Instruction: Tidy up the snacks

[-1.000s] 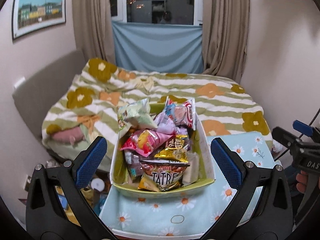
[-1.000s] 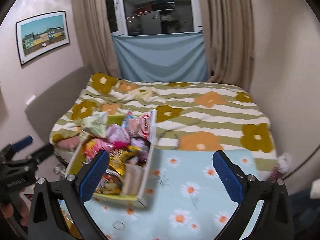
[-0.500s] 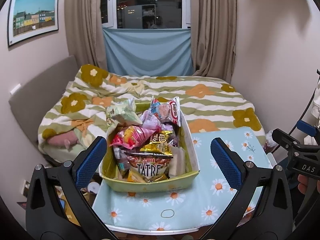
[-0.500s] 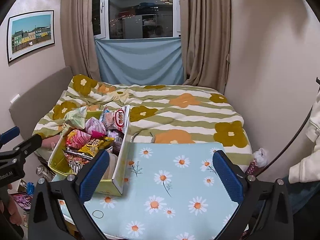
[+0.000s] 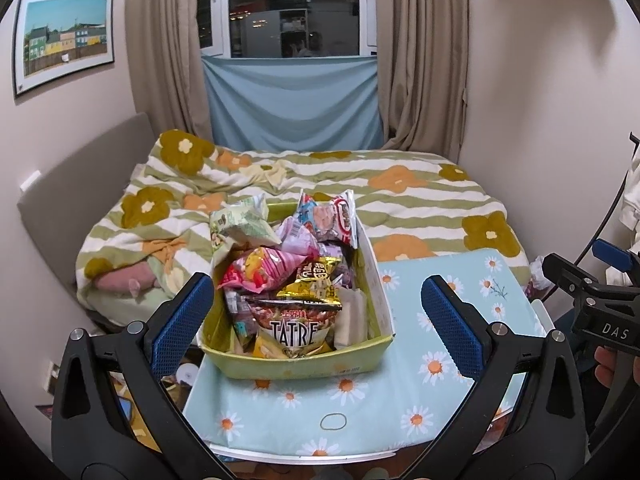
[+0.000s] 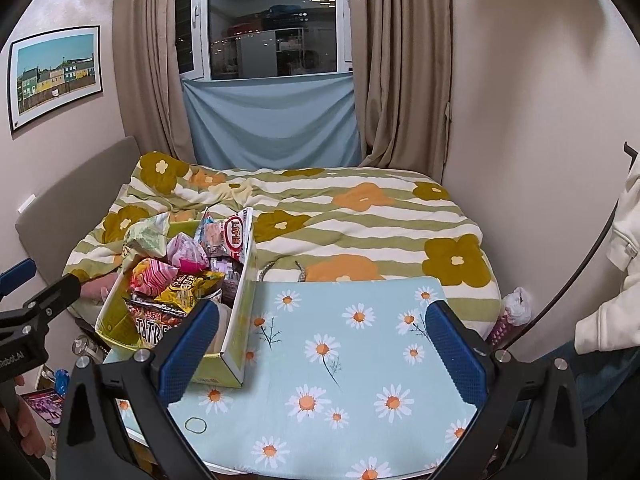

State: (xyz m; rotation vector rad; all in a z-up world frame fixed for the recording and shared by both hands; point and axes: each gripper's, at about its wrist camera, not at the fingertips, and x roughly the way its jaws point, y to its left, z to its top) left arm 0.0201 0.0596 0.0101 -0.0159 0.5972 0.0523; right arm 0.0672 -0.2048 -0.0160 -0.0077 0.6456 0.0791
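Observation:
A yellow-green cardboard box [image 5: 304, 364] [image 6: 236, 332] stands on the left part of a small table with a light-blue daisy cloth [image 5: 440, 392] [image 6: 352, 360]. It is heaped with several snack bags: a dark TATRE bag [image 5: 294, 330] at the front, a pink bag [image 5: 264, 268], a gold bag [image 5: 316, 286] and a red-and-white bag [image 5: 340, 220] at the back. My left gripper [image 5: 316, 320] hangs open in front of the box, holding nothing. My right gripper [image 6: 320, 340] is open over the bare cloth right of the box.
Behind the table lies a bed with a striped flower quilt [image 6: 360, 216], then curtains and a window. The floor left of the table holds clutter [image 5: 120, 408]. A person's white sleeve [image 6: 624, 264] is at the right, a hand [image 5: 616, 364] on the other gripper's handle.
Both grippers have drawn back and risen a little, so more of the table and cloth shows. The box and snacks have not moved. Both stay open.

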